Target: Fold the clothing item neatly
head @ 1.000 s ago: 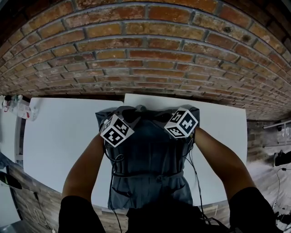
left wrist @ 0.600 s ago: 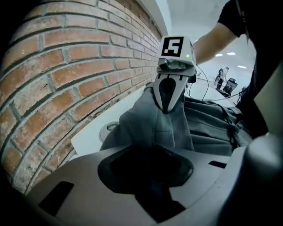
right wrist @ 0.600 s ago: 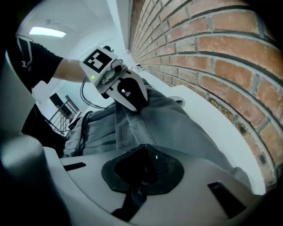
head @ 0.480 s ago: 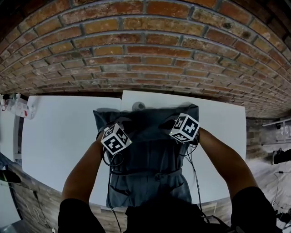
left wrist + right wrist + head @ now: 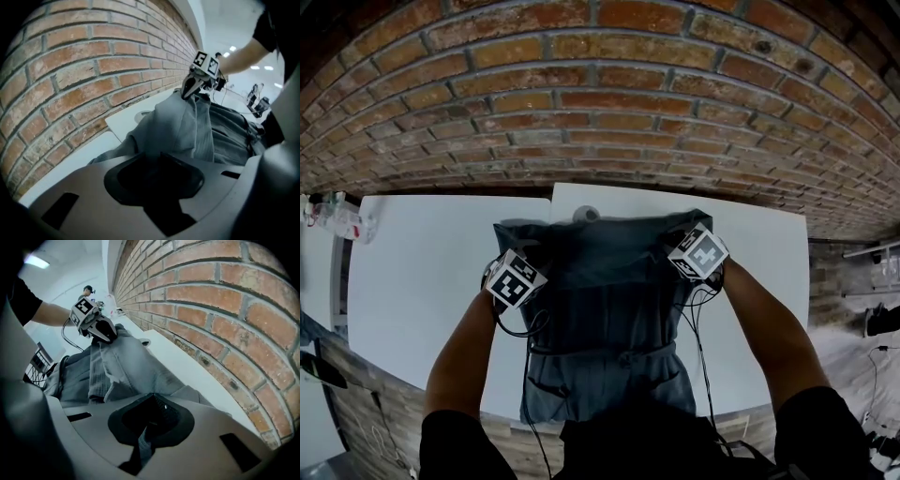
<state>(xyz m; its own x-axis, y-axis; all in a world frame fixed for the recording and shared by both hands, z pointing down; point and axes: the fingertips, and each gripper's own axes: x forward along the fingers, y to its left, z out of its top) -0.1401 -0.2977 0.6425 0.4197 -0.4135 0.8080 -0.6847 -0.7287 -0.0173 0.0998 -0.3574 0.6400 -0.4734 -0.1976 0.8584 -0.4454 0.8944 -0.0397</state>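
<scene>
The left gripper (image 5: 532,255) and the right gripper (image 5: 677,246) each clamp a far corner of the grey garment (image 5: 609,309). It spans between them over the white table (image 5: 422,281).

Garment (image 5: 609,300), centre frame: reading as soft woven cloth, matt, creasing into loose folds, seams standing up slightly. Table (image 5: 422,272), lower left: looking smooth, flat, matt white; material can't tell. Brick wall (image 5: 600,103), top: showing rough matt brick w/ gritty recessed mortar joints. Left gripper (image 5: 157,176) & right gripper (image 5: 150,420) shells: appearing as smooth matt grey plastic, jaw recesses darker, dull.
</scene>
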